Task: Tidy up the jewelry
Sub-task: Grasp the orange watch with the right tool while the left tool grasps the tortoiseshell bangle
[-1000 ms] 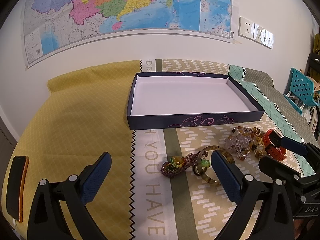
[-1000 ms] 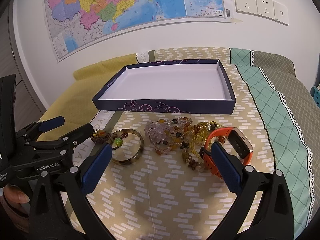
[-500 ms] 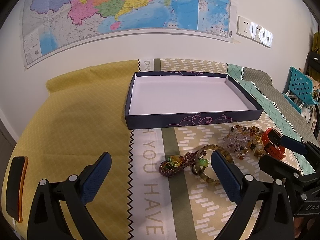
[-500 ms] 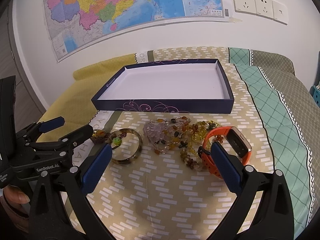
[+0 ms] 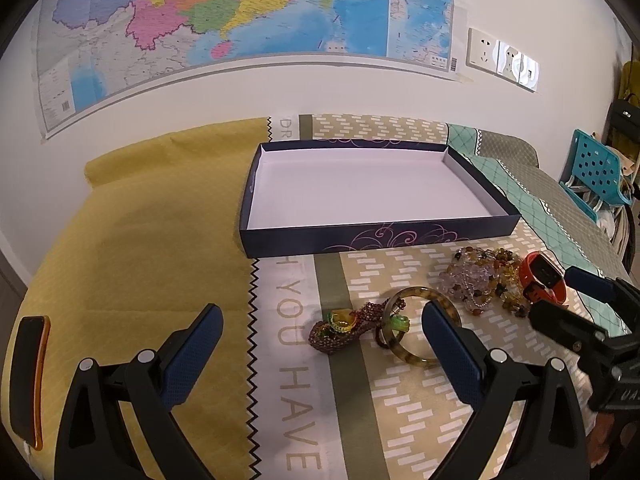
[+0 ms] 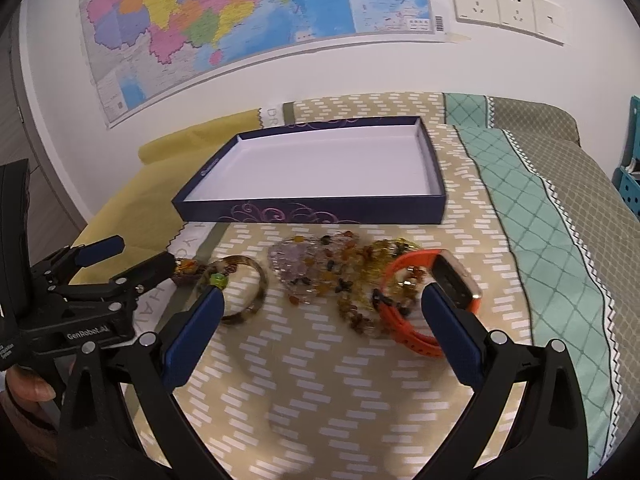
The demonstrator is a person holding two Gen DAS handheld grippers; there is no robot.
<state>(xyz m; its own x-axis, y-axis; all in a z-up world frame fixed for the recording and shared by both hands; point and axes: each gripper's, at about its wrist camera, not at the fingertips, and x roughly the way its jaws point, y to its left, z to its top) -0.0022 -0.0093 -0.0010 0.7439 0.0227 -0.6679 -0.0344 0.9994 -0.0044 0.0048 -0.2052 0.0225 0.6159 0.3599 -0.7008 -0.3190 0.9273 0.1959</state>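
Both the left gripper (image 5: pixel 318 350) and the right gripper (image 6: pixel 320 326) had matte black frames, silver screws, dimpled blue pads (image 5: pixel 450 354), and white "GenRobot.AI" lettering (image 6: pixel 87 333).

both wrist cameras sit low over the bed, facing the wall map (image 5: pixel 240 20). the left view looks from further left; the 2 share the navy box (image 5: pixel 376 236) and the jewelry pile (image 6: pixel 332 272).
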